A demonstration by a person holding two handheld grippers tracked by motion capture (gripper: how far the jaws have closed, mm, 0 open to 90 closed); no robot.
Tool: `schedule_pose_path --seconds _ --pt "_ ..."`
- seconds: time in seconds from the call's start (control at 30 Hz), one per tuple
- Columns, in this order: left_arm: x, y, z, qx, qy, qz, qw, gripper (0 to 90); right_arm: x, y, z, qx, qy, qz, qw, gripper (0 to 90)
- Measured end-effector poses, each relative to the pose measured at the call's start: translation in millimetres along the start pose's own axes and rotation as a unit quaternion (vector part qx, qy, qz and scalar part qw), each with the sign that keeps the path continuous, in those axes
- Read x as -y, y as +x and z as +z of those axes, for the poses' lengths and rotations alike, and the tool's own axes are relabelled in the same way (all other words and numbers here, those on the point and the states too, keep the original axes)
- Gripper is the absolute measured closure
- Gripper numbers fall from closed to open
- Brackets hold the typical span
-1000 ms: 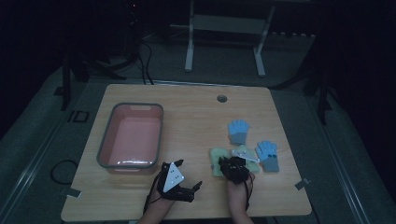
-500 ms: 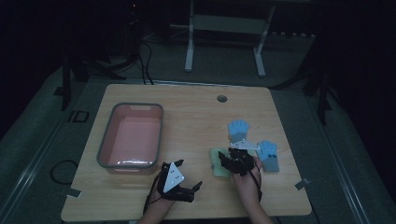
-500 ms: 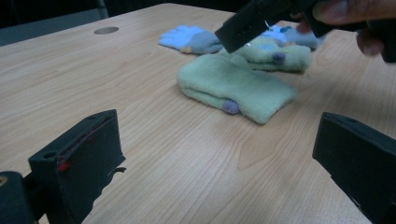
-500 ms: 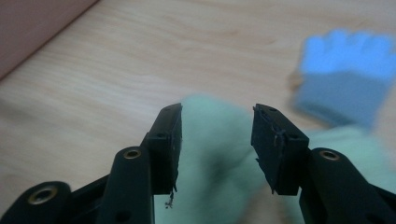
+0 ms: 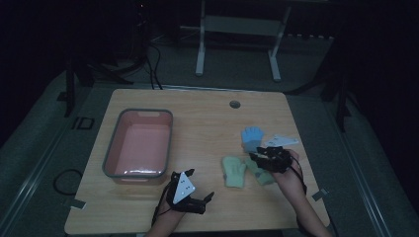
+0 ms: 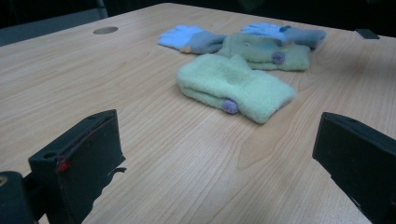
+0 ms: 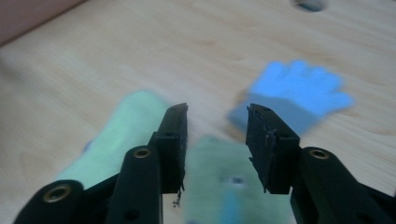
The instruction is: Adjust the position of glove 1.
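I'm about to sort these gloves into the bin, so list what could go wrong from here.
1. The right gripper hovers with jaws apart and empty over the overlapping green glove and blue glove; a grab there could lift both.
2. The pink bin sits far across the table; a loosely pinched glove might drop on the way.
3. The nearer green glove is soft and may slip from a shallow pinch.
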State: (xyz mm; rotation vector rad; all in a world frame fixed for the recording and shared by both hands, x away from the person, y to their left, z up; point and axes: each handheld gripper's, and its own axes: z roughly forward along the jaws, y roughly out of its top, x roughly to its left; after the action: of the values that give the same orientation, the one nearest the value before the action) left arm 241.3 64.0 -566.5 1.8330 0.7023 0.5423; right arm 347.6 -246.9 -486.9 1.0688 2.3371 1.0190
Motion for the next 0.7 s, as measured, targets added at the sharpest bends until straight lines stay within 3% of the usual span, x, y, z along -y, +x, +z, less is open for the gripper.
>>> schedule_pose_path --seconds 0.03,0.13,0.27,0.3,0.33,0.37,0.43,0.5,0.53,0.6,0.63,0.7 --pt "0.0 0.0 0.0 0.000 0.000 0.000 1.0000 1.6 0.0 0.0 0.0 0.000 0.000 0.000 1.0000 59.2" --pt "0.0 -0.6 0.1 -0.001 0.000 0.003 1.0000 1.6 6.8 -18.9 -11.5 -0.004 -0.004 0.011 0.9999 61.8" --pt "0.0 -0.8 0.0 -0.002 0.000 0.003 1.0000 1.6 18.5 -23.9 -8.9 -0.025 0.015 0.009 0.9995 61.0" --pt "0.0 -0.8 -0.1 -0.002 0.001 0.004 1.0000 1.6 22.0 -23.9 -7.8 -0.014 0.018 0.001 0.9997 60.4" --pt "0.0 -0.8 -0.1 -0.003 0.002 0.004 1.0000 1.6 25.5 -25.5 -7.3 -0.008 0.015 0.014 0.9998 61.8" --pt "0.0 -0.8 -0.1 -0.003 0.002 0.004 1.0000 1.6 28.7 -27.4 -5.1 -0.030 0.023 0.027 0.9989 60.9" --pt "0.0 -0.7 -0.1 -0.002 0.001 0.003 1.0000 1.6 35.0 -25.4 -1.3 -0.017 0.030 0.012 0.9993 59.6" --pt "0.0 -0.6 0.0 -0.002 0.002 0.003 1.0000 1.6 40.3 -25.6 3.7 -0.044 0.040 0.027 0.9979 58.3" --pt "0.0 -0.6 -0.1 -0.002 0.001 0.003 1.0000 1.6 42.4 -23.5 5.9 -0.027 0.042 0.015 0.9986 58.5" --pt "0.0 -0.9 -0.2 -0.002 0.002 0.005 1.0000 1.6 46.6 -22.9 13.2 -0.035 0.060 0.018 0.9974 58.0" --pt "0.0 -1.1 -0.1 -0.003 0.002 0.006 1.0000 1.6 49.0 -21.5 17.2 -0.015 0.070 0.010 0.9974 59.0" --pt "0.0 -1.1 -0.1 -0.002 0.002 0.006 1.0000 1.6 52.8 -20.6 21.5 -0.019 0.071 0.009 0.9972 61.2"
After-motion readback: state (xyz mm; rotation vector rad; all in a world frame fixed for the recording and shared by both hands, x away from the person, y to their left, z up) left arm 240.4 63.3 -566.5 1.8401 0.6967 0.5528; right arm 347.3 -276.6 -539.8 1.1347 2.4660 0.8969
